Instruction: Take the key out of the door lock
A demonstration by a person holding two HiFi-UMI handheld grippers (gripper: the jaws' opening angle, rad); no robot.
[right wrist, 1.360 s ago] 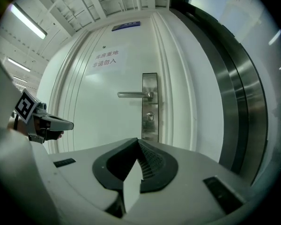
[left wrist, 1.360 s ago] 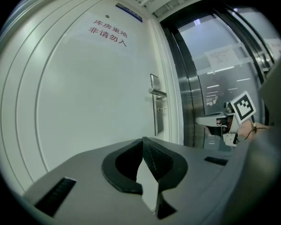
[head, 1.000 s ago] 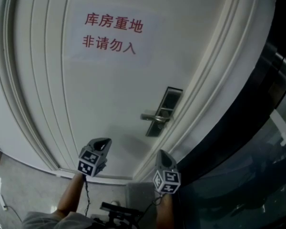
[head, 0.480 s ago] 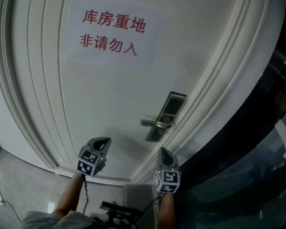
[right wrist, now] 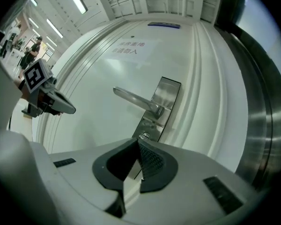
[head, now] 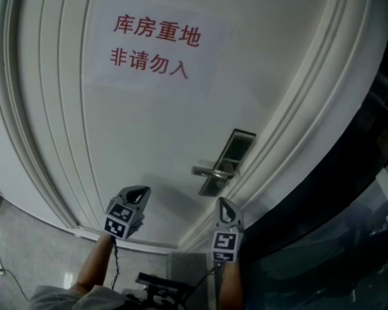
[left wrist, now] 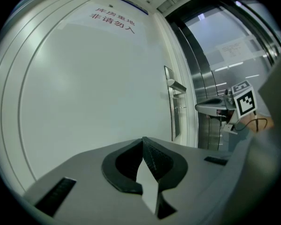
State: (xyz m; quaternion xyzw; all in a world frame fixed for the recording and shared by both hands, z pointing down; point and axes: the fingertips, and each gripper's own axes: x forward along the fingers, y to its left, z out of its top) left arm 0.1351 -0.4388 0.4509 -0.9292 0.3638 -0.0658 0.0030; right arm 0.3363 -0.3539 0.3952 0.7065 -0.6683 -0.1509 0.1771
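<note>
Door lock just beyond right gripper, jaws together

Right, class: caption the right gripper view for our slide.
Shut right tongs aimed at the lock cylinder beneath the lever handle.

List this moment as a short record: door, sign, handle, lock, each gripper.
door: white, panelled
sign: white paper with red characters, above the handle
handle: metal lever on a metal plate
lock: round cylinder below the lever; key too small to tell
left gripper: shut, empty, off the door
right gripper: shut, empty, aimed at the lock, not touching
</note>
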